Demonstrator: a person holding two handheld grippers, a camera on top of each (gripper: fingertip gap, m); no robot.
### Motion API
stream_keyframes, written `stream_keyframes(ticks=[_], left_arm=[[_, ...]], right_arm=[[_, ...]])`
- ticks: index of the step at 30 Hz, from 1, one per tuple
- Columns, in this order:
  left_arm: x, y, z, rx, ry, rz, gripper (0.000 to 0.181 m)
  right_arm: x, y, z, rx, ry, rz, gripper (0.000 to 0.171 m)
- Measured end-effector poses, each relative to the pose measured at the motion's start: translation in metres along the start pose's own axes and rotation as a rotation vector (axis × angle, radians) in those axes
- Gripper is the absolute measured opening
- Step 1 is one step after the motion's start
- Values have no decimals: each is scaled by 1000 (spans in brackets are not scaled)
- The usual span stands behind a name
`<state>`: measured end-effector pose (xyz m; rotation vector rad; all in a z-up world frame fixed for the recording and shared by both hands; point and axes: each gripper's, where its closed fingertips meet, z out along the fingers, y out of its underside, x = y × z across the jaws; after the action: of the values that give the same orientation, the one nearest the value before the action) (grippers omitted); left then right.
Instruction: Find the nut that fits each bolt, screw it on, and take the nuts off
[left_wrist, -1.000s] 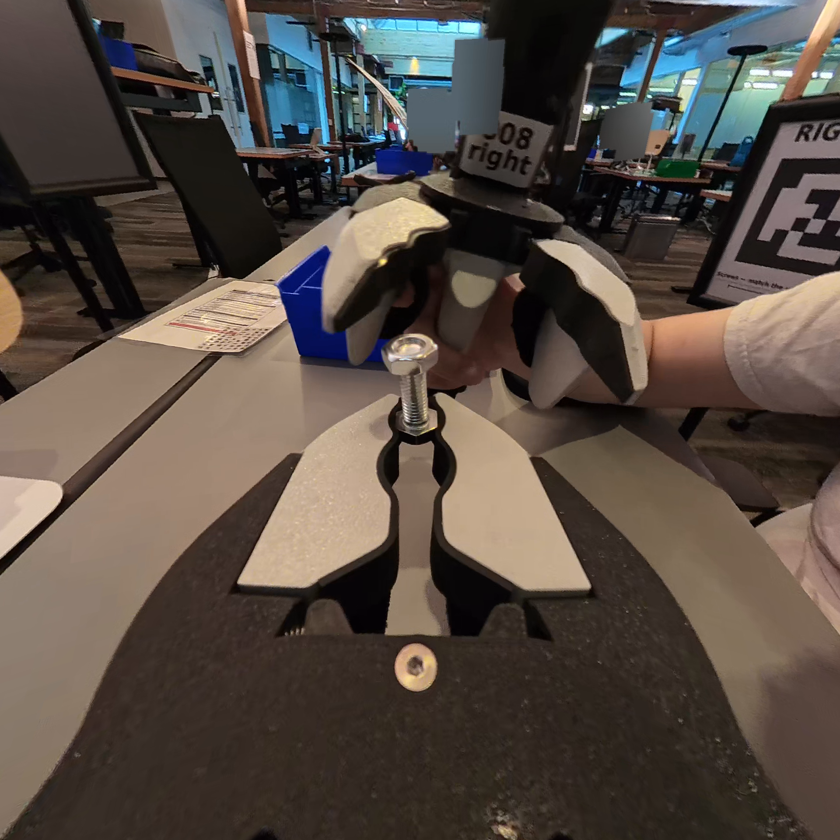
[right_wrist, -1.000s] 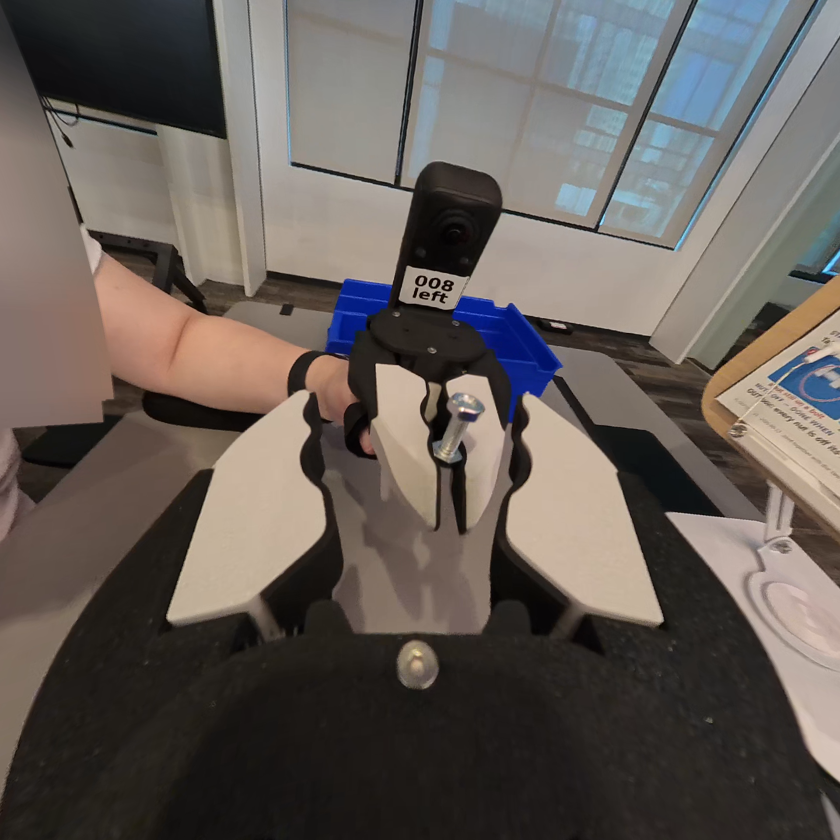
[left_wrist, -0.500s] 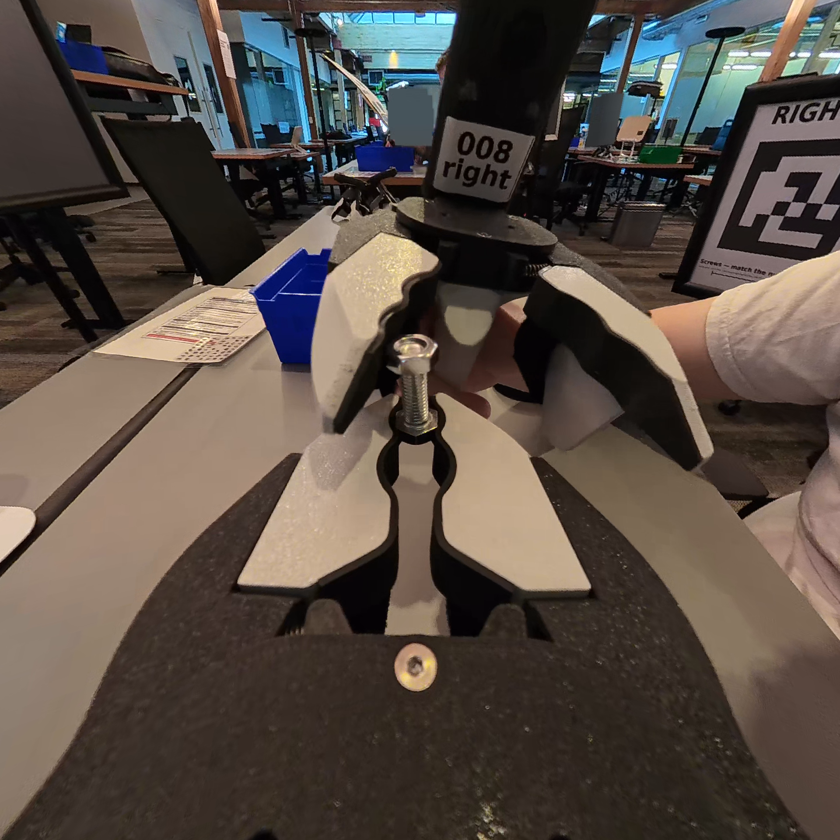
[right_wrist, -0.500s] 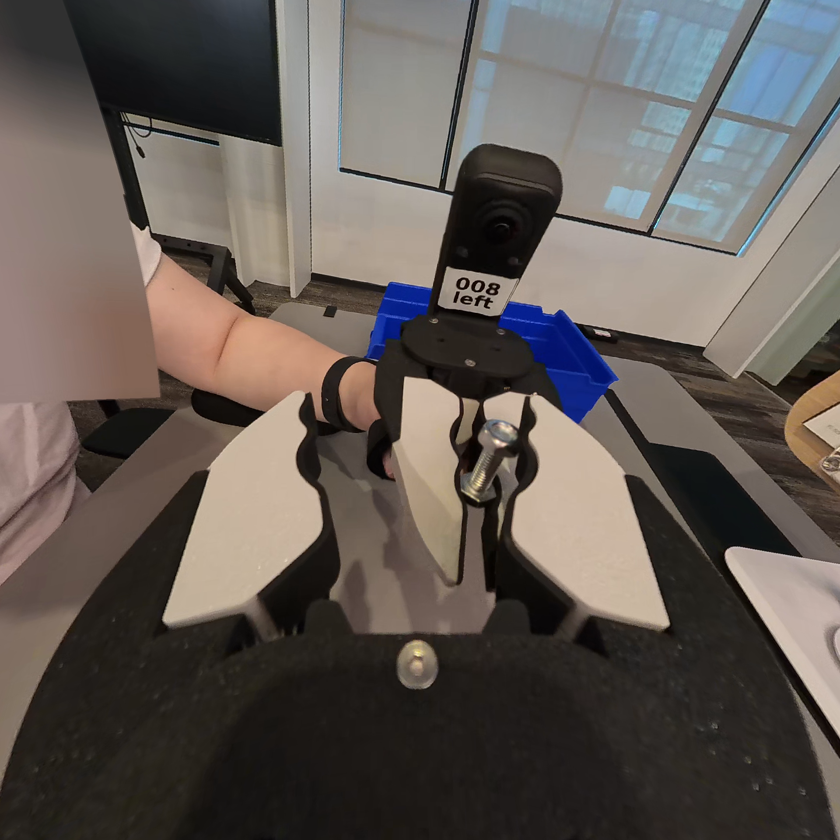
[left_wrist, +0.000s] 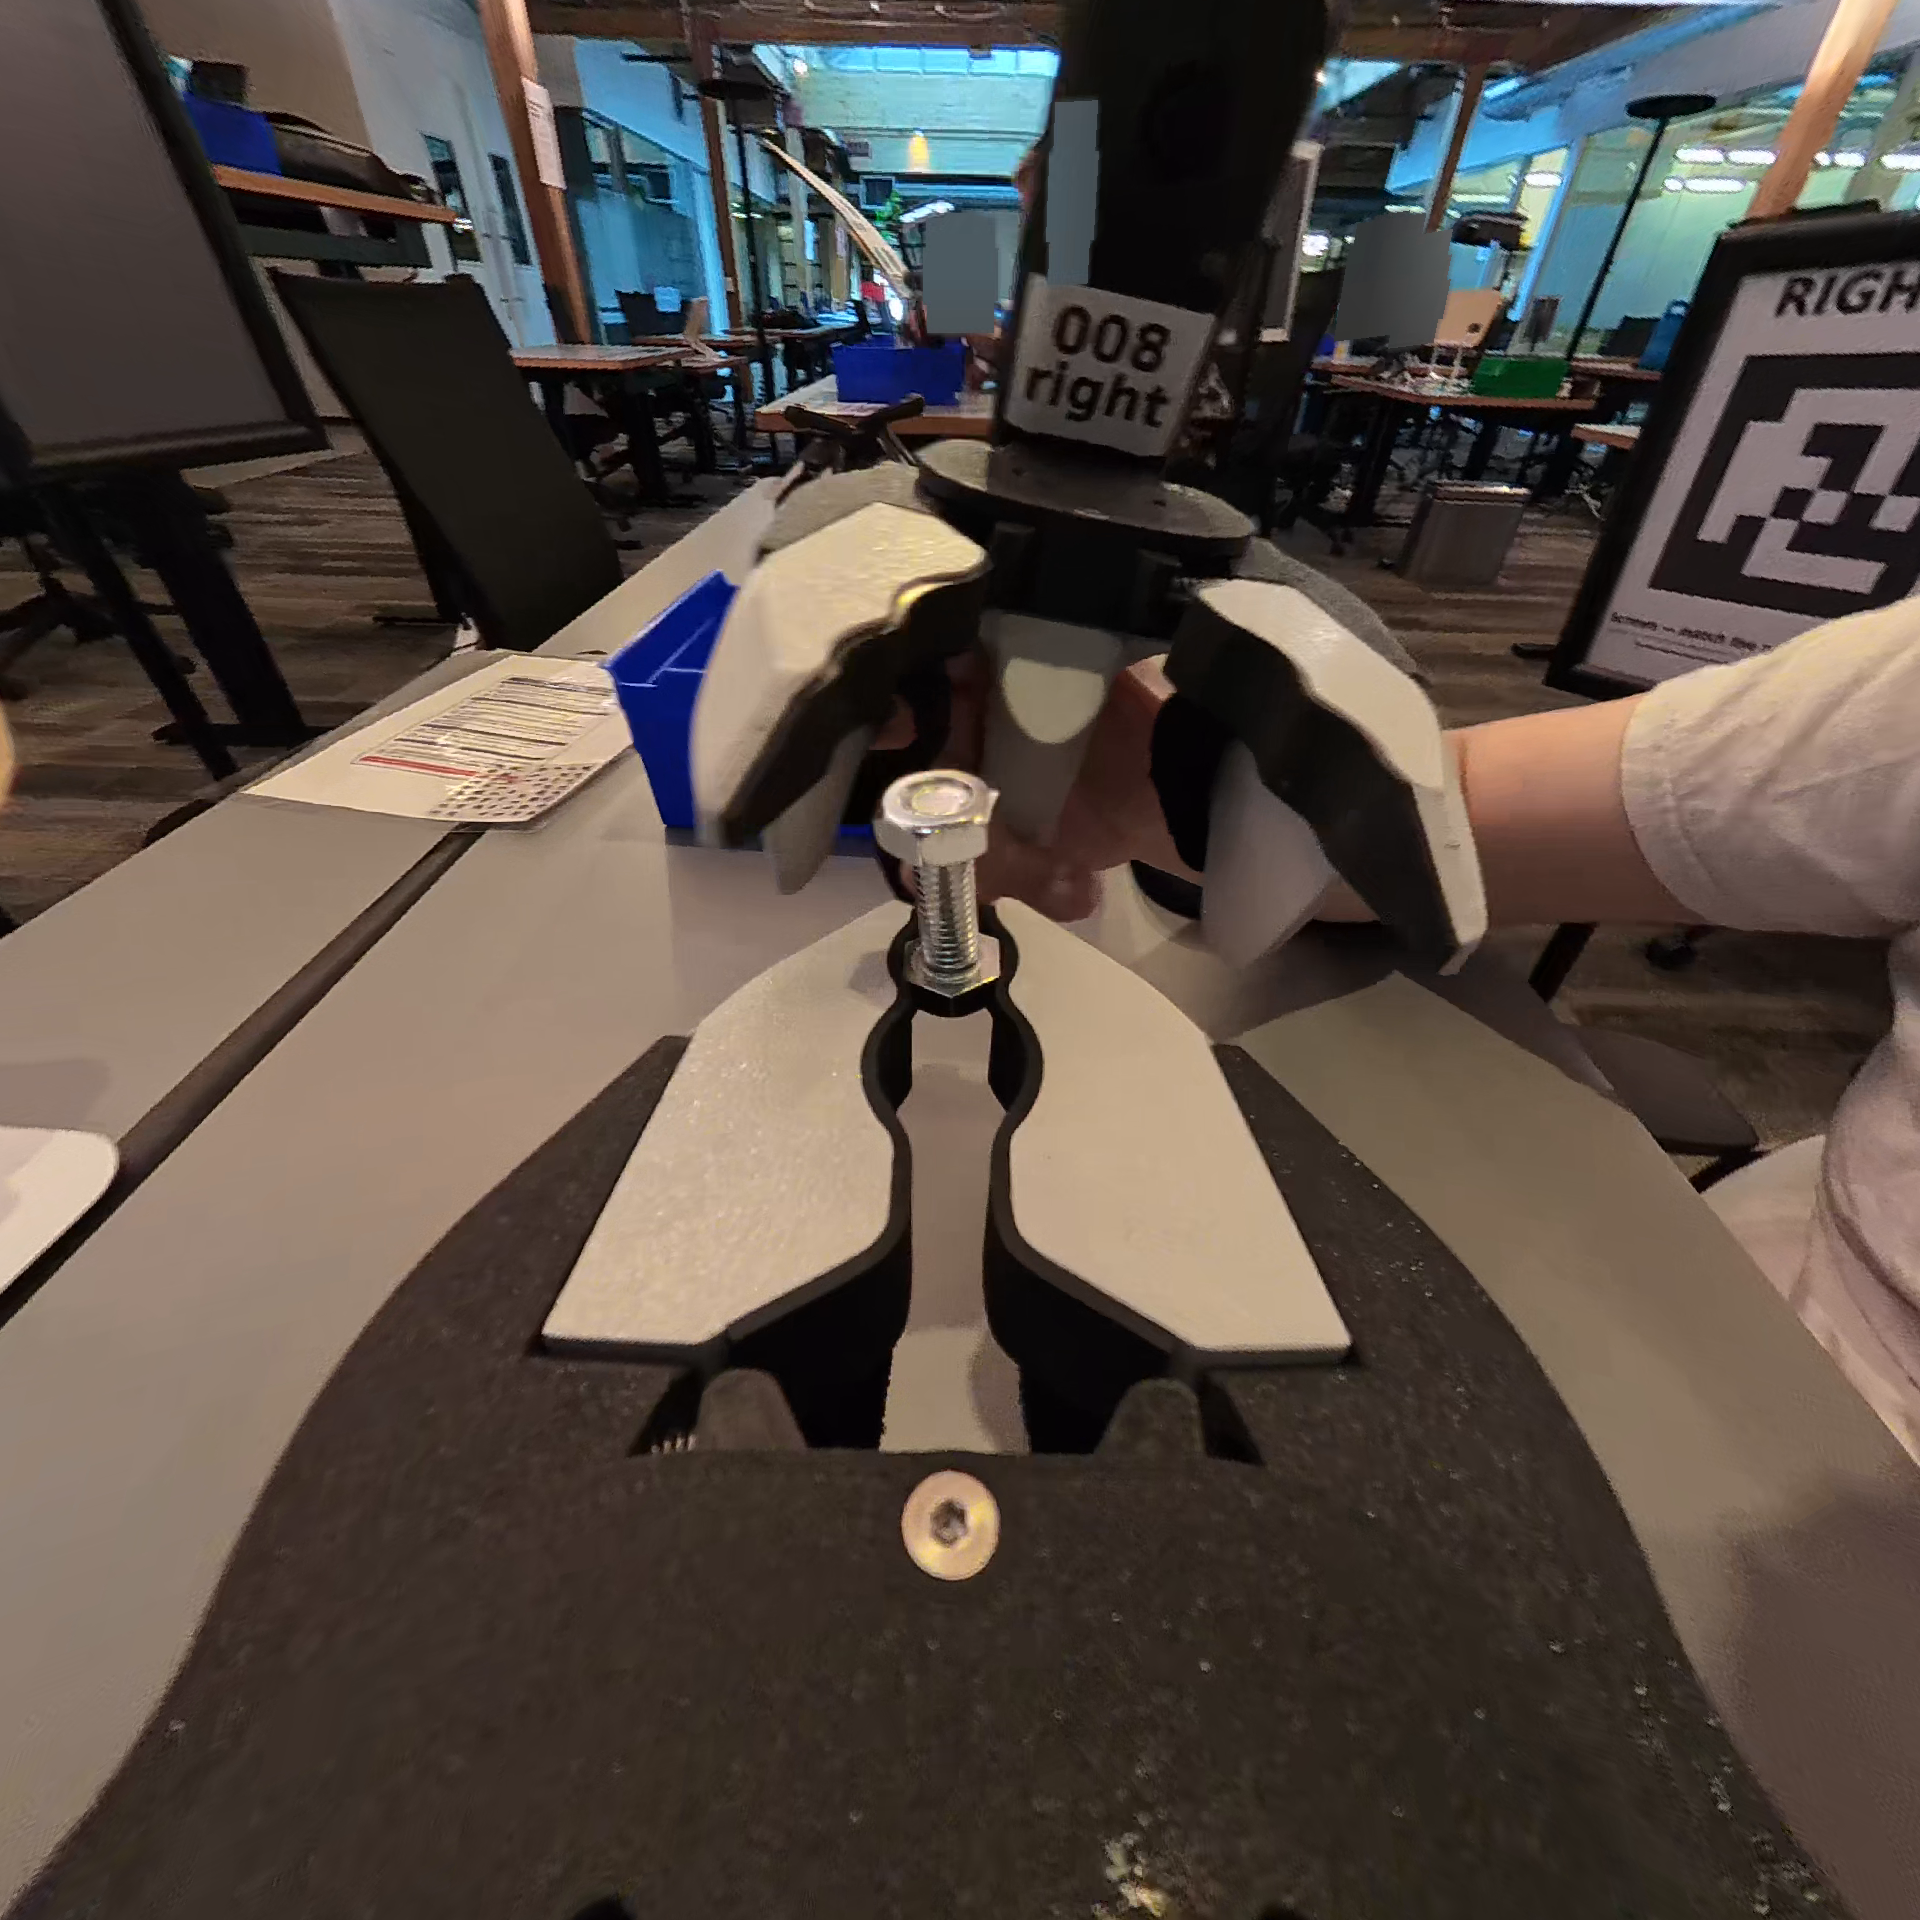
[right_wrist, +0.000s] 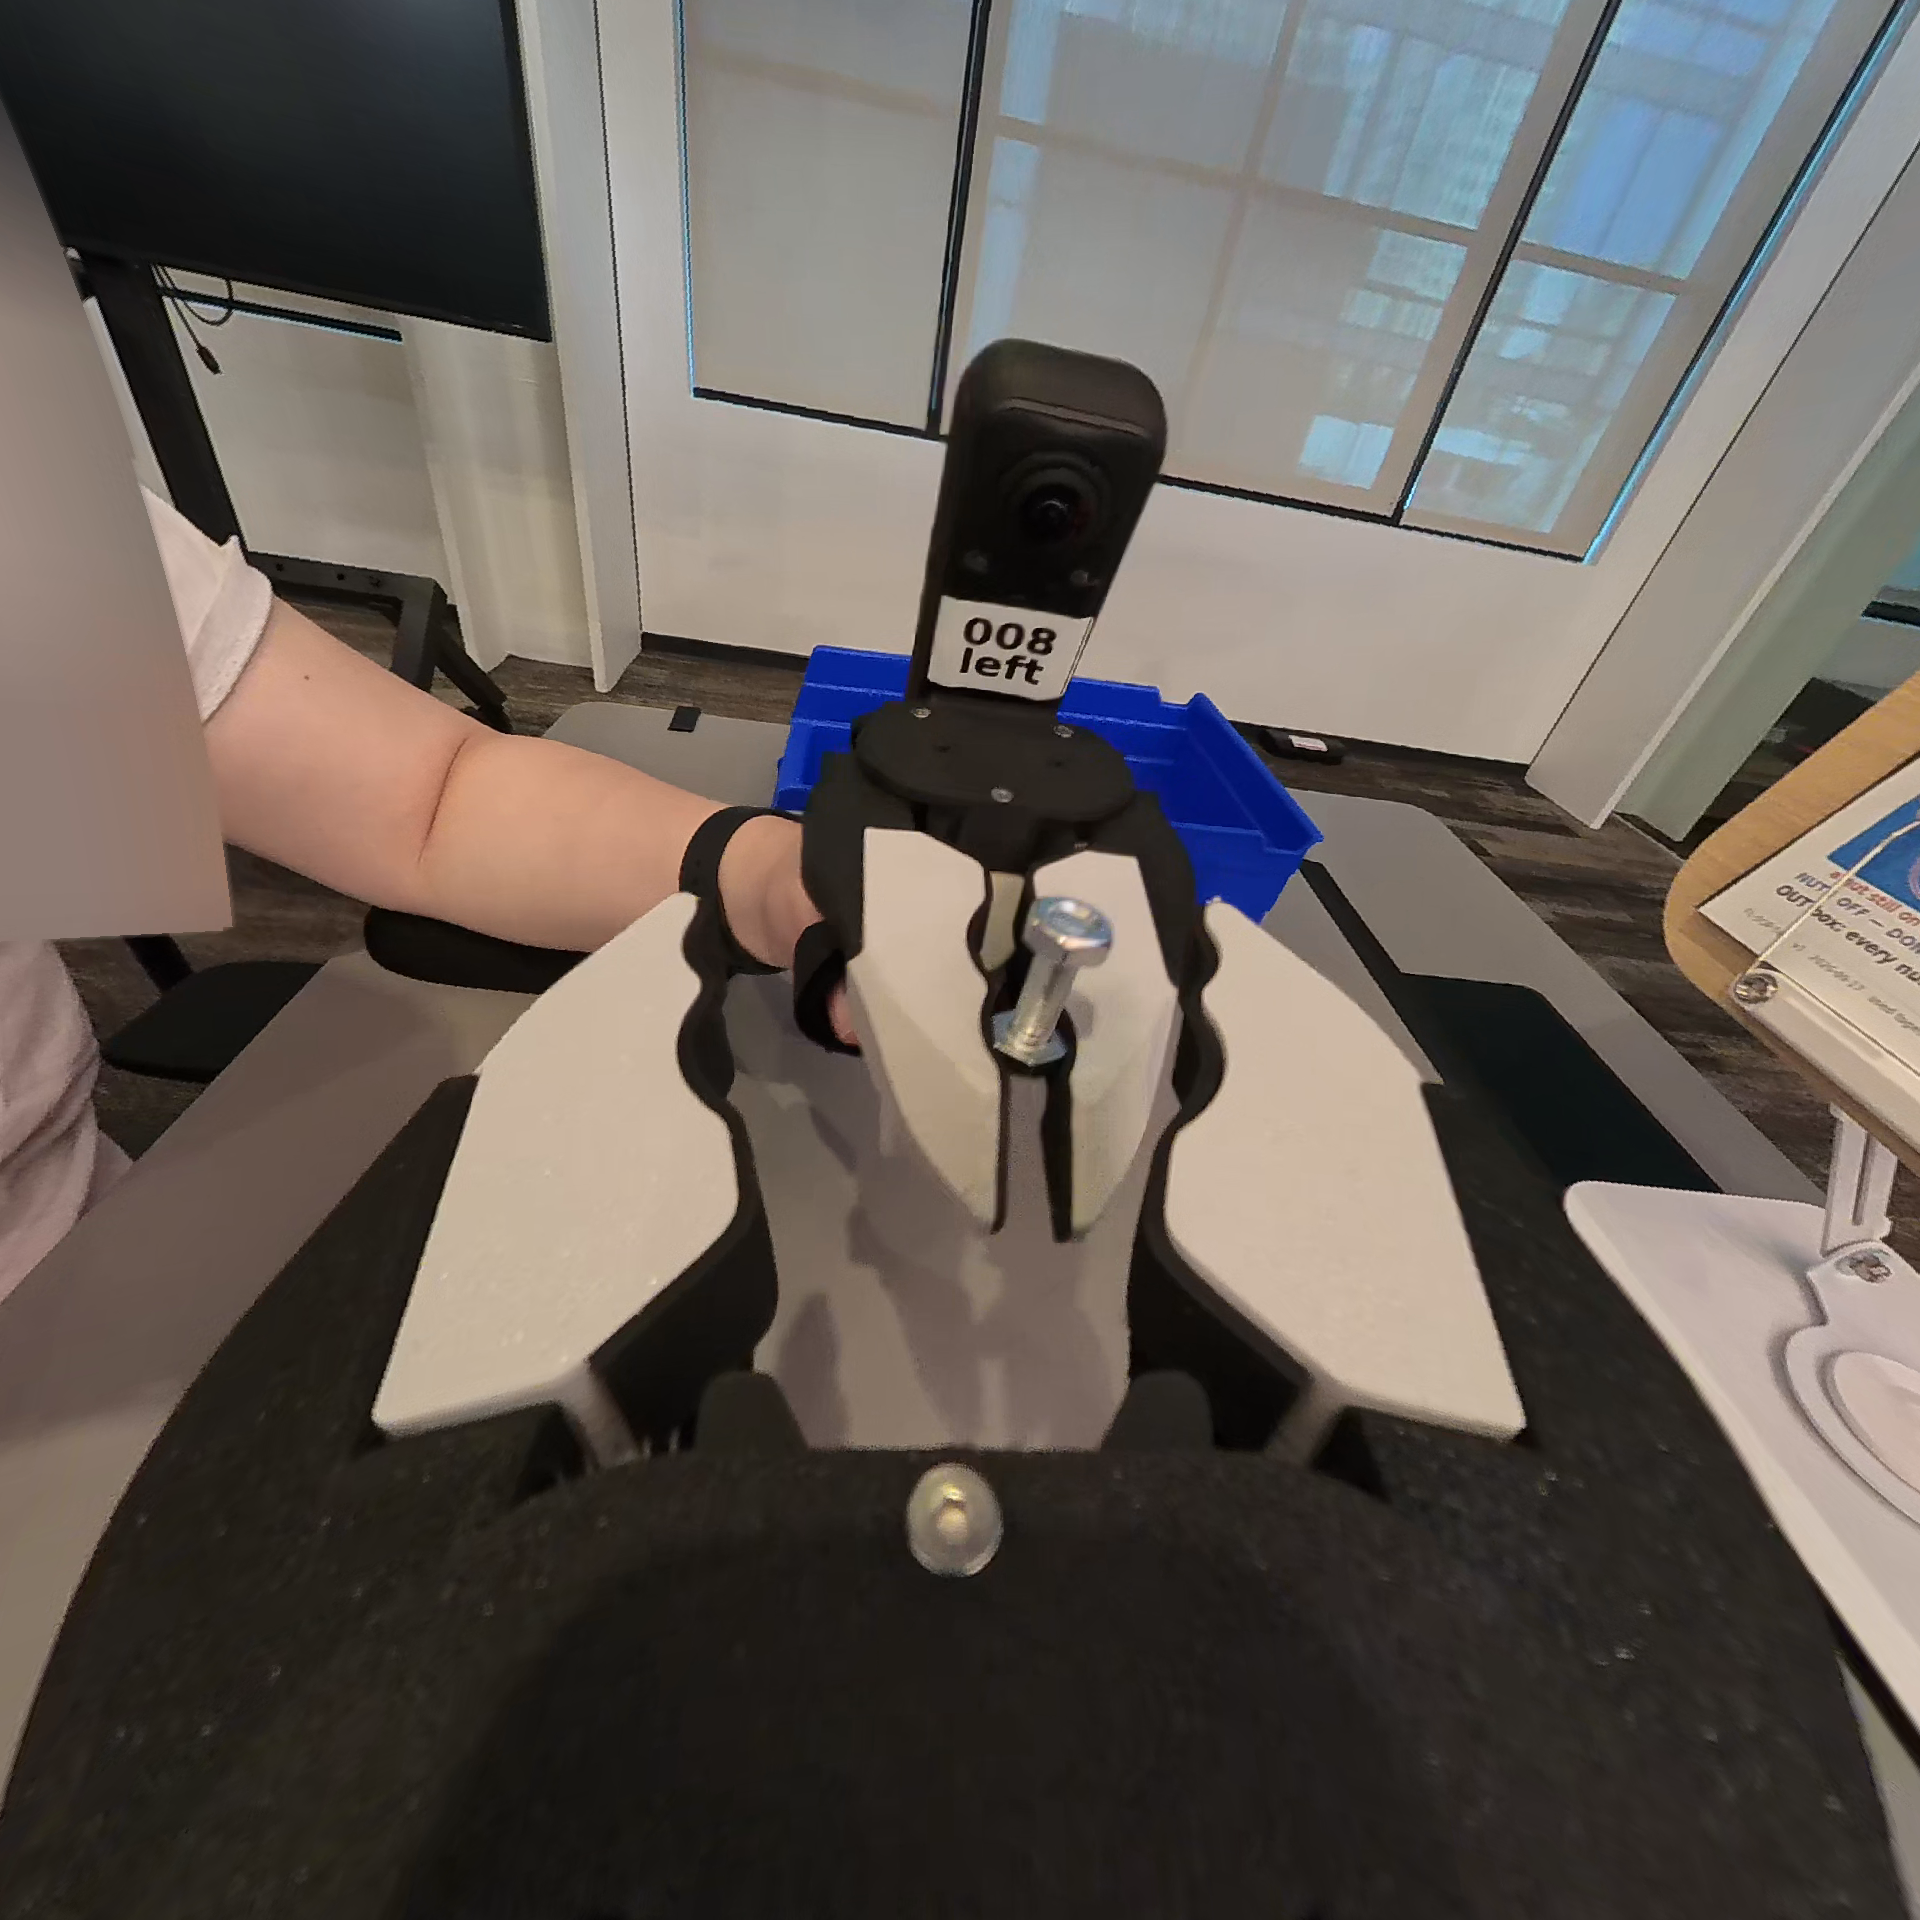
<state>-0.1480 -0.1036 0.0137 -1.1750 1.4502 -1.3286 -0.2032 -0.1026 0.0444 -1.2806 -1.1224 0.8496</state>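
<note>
A silver hex bolt stands head-up with a nut on its lower end. My left gripper is shut on the nut at its fingertips, above the grey table. My right gripper faces it, open and empty, its fingers on either side of the bolt head and a little behind it. In the right wrist view the bolt and nut tilt slightly in the left gripper, in the gap of my open right gripper.
A blue bin sits behind the right gripper, next to a printed sheet. Another blue bin sits behind the left gripper. A framed marker sign stands at the right. A white stand and a wooden board lie to the right. One gripper's finger ends stand about 5 cm off the other's.
The right gripper, close beside the bolt head half a second ago, has drawn back slightly and stayed open. The left gripper keeps its hold on the nut.
</note>
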Motion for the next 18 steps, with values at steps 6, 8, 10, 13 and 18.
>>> stream_keyframes(ticks=[6, 8, 10, 13, 18], left_arm=[[15, 7, 14, -44, 30, 37, 9], [13, 7, 13, -39, 22, 33, 9], [11, 5, 11, -36, 16, 33, 9], [6, 1, 7, -23, -9, 30, 9], [-6, -4, -3, 1, -52, 11, 9]], right_arm=[[-18, 6, 12, -25, -70, -6, 84], [-22, 7, 15, -37, -82, -21, 86], [-22, 7, 15, -37, -72, -25, 89], [-20, 3, 11, -23, -71, -21, 86], [-12, 0, 5, -17, -38, -20, 89]])
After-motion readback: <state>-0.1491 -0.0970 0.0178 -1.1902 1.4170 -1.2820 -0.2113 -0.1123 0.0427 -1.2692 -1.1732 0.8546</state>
